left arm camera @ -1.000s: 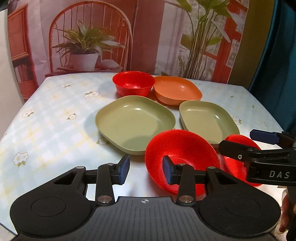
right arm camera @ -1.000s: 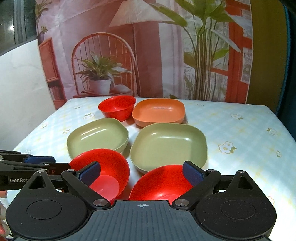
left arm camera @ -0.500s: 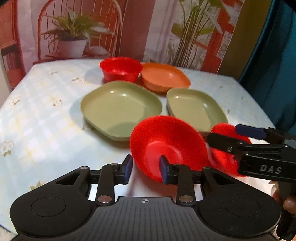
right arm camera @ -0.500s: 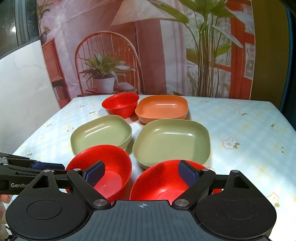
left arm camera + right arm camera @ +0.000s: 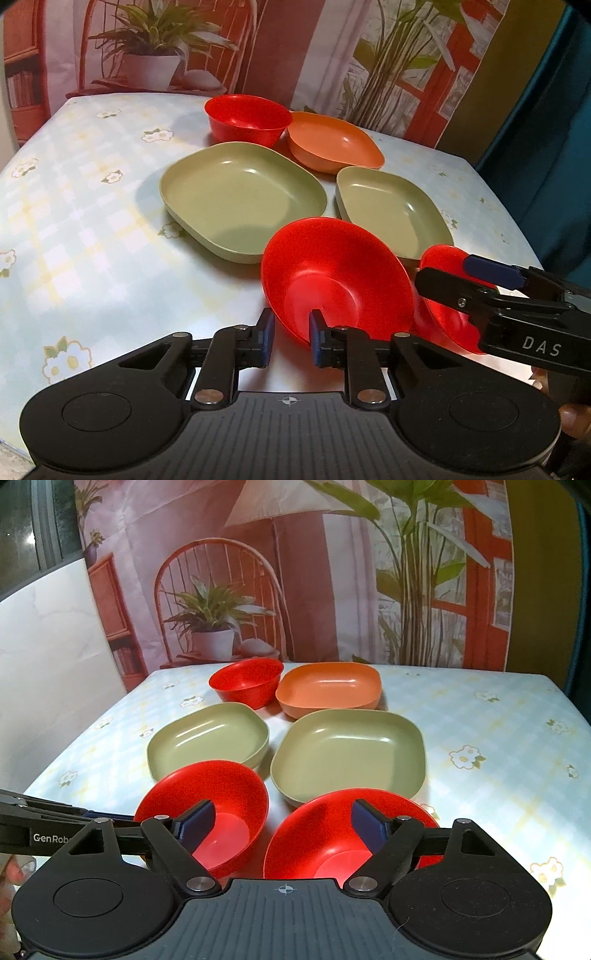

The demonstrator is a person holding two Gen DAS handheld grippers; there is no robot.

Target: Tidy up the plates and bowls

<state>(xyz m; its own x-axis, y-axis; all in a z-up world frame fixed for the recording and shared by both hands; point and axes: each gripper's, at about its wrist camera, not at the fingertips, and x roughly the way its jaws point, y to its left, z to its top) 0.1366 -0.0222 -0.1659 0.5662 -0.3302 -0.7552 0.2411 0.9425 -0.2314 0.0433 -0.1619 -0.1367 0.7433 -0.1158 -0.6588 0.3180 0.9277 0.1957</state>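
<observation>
1. Our left gripper (image 5: 290, 338) pinches the near rim of a glossy red bowl (image 5: 334, 275), tilted near the table's (image 5: 92, 229) front edge.
2. Our right gripper (image 5: 282, 825), fingers spread wide, straddles another red bowl (image 5: 321, 834).
3. Readable lettering: "DAS", "GenRob".

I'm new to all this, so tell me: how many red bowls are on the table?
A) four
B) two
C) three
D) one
C: one red bowl sits at the back beside the orange dish, and two more lie nearest the grippers.
</observation>
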